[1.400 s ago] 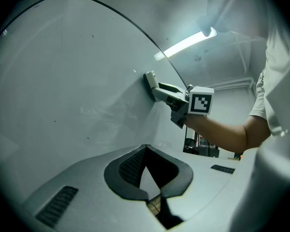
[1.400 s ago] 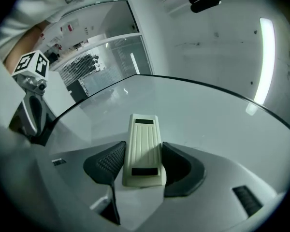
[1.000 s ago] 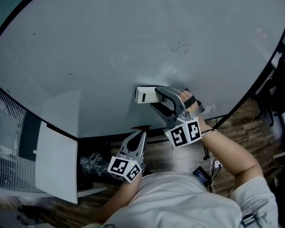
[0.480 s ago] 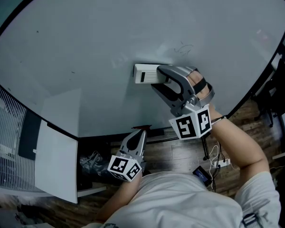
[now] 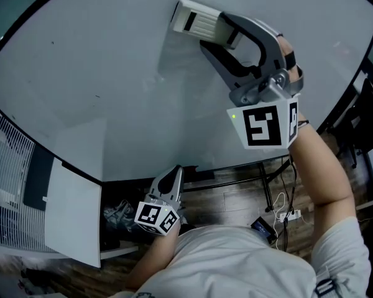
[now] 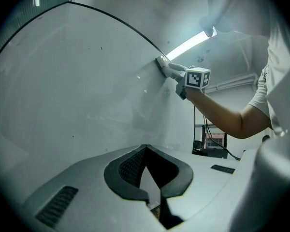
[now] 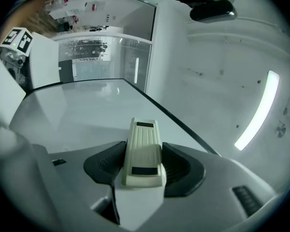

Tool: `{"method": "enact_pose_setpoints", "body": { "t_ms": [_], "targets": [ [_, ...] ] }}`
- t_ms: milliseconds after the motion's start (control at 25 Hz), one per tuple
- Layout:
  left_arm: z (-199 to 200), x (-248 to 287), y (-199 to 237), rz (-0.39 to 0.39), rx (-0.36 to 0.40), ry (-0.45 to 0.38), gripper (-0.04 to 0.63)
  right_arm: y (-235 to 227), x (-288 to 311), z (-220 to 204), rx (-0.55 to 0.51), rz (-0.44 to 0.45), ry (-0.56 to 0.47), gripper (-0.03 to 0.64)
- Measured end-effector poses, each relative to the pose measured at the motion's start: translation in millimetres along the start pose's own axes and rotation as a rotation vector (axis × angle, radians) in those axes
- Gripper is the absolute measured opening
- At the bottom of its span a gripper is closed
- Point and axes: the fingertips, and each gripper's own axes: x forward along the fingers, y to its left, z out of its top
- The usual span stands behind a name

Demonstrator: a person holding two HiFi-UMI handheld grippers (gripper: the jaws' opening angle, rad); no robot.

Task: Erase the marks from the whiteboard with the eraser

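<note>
A large whiteboard [image 5: 112, 67] fills the head view; only tiny dark specks [image 5: 51, 41] show on its left part. The cream eraser [image 5: 196, 18] lies flat against the board near its top edge, with my right gripper [image 5: 214, 33] shut on it. The right gripper view shows the eraser [image 7: 144, 151] clamped between the dark pads [image 7: 104, 166]. My left gripper [image 5: 173, 177] hangs low below the board's bottom edge, shut with nothing in it. In the left gripper view the eraser [image 6: 162, 65] sits far up the board.
A white panel [image 5: 74, 216] and a white grille [image 5: 6, 172] stand at the lower left. Cables and a power strip [image 5: 286, 215] lie on the wooden floor under the board. Dark furniture [image 5: 367, 123] stands at the right.
My right gripper has swept the eraser up the board from its lower middle to near the top, past the faint scribble. The left gripper has barely shifted.
</note>
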Motion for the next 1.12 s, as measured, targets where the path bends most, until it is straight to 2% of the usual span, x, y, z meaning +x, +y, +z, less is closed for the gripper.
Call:
{"method": "enact_pose_setpoints", "body": {
  "t_ms": [200, 400, 840, 1120],
  "targets": [
    [14, 0, -3, 0.017, 0.013, -0.012, 0.006, -4, -2, -3, 0.051, -0.012, 0.009, 0.242],
    [37, 4, -4, 0.04, 0.046, -0.021, 0.006, 29, -4, 2, 0.035, 0.042, -0.041, 0.242],
    [35, -13, 26, 0.111, 0.042, -0.023, 0.006, 201, -44, -5, -0.06, 0.313, -0.039, 0.242],
    [32, -21, 38, 0.139, 0.033, -0.019, 0.006, 286, -76, -18, -0.08, 0.491, -0.009, 0.242]
  ]
}}
